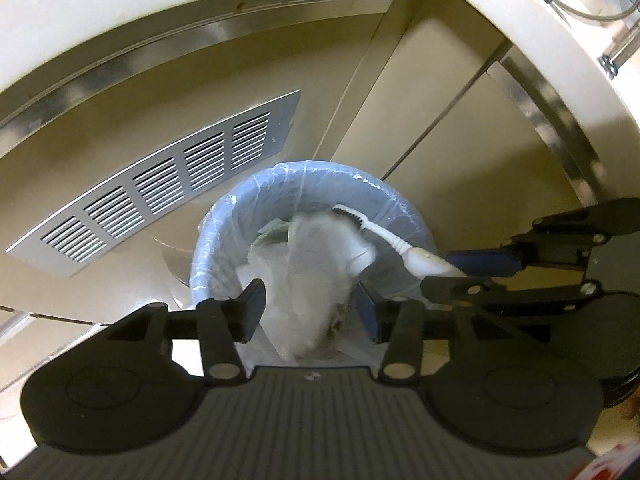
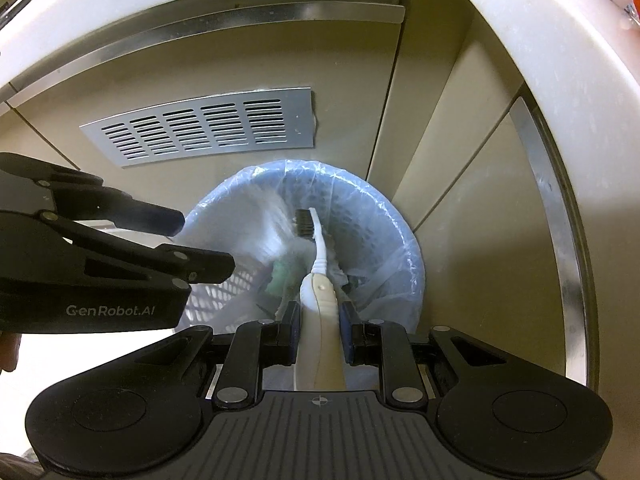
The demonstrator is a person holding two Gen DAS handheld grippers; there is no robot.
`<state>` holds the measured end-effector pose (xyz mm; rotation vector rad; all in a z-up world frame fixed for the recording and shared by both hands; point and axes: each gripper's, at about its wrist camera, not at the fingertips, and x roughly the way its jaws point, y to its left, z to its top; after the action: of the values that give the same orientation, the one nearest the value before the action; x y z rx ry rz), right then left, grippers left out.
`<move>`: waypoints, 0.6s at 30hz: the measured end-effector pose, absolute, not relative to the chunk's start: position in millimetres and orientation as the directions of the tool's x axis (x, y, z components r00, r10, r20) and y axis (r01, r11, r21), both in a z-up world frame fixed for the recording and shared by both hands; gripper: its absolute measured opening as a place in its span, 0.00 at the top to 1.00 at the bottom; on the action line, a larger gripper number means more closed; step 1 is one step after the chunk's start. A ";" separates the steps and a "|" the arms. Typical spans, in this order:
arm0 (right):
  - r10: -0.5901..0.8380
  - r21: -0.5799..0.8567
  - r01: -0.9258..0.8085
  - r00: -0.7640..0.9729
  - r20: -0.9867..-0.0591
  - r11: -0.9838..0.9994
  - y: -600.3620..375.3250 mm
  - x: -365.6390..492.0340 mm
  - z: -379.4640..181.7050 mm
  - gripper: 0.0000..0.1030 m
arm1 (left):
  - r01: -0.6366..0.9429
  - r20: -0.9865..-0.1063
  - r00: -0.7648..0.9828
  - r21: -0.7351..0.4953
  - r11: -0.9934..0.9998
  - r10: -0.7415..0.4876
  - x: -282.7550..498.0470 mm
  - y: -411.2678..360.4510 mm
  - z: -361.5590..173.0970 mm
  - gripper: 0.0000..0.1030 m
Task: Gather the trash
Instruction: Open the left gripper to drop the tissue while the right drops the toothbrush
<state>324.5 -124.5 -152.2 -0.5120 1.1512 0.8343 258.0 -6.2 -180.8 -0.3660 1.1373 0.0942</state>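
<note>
Bin: the blue lined bin (image 2: 384, 216) stands on the floor against the cabinet (image 2: 240, 60), mouth up to catch trash.
Left tool (image 1: 308, 308): jaws parted over the bin, gripping nothing; blurred white tissue (image 1: 316, 280) hangs between them, seemingly let go.
Right tool (image 2: 319, 320): clamped on the toothbrush (image 2: 318, 240) handle, bristles aimed into the bin, likely next to drop.

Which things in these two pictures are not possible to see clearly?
- Left wrist view: white trash between the open left claw is motion-blurred; what it is stays unclear.
- Right wrist view: toothbrush handle end hidden behind the right claw.
- Both views: bin bottom hidden by trash.
</note>
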 end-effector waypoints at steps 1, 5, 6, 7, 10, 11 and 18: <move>0.309 0.058 -0.794 0.168 -0.936 0.606 -124.8 324.5 -152.0 0.79 | -0.260 -0.901 0.420 -0.235 0.936 -0.109 256.5 -6.0 -181.0 0.56; 0.315 0.062 -0.793 0.167 -0.934 0.606 -124.9 322.9 -152.4 0.79 | -0.270 -0.907 0.410 -0.219 0.937 -0.094 248.2 -3.8 -181.1 0.56; 0.316 0.062 -0.793 0.168 -0.934 0.606 -124.7 322.3 -152.5 0.79 | -0.272 -0.909 0.407 -0.217 0.937 -0.092 247.0 -2.7 -181.9 0.56; 0.316 0.062 -0.792 0.169 -0.934 0.607 -124.7 322.0 -152.5 0.79 | -0.274 -0.910 0.405 -0.214 0.938 -0.089 245.2 -1.9 -182.1 0.56; 0.319 0.063 -0.791 0.172 -0.932 0.609 -124.4 320.9 -151.9 0.79 | -0.283 -0.911 0.405 -0.211 0.936 -0.083 240.4 0.1 -181.4 0.56; 0.321 0.064 -0.790 0.173 -0.931 0.609 -124.3 320.6 -152.0 0.79 | -0.286 -0.910 0.406 -0.211 0.935 -0.081 239.4 0.9 -181.3 0.56; 0.328 0.064 -0.789 0.179 -0.928 0.611 -120.2 321.2 -153.1 0.79 | -0.301 -0.909 0.411 -0.209 0.930 -0.071 232.7 4.2 -177.2 0.56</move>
<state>321.2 -120.2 -153.1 -0.4916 1.1334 0.8360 232.7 4.2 -177.2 -0.3683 1.1451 0.1488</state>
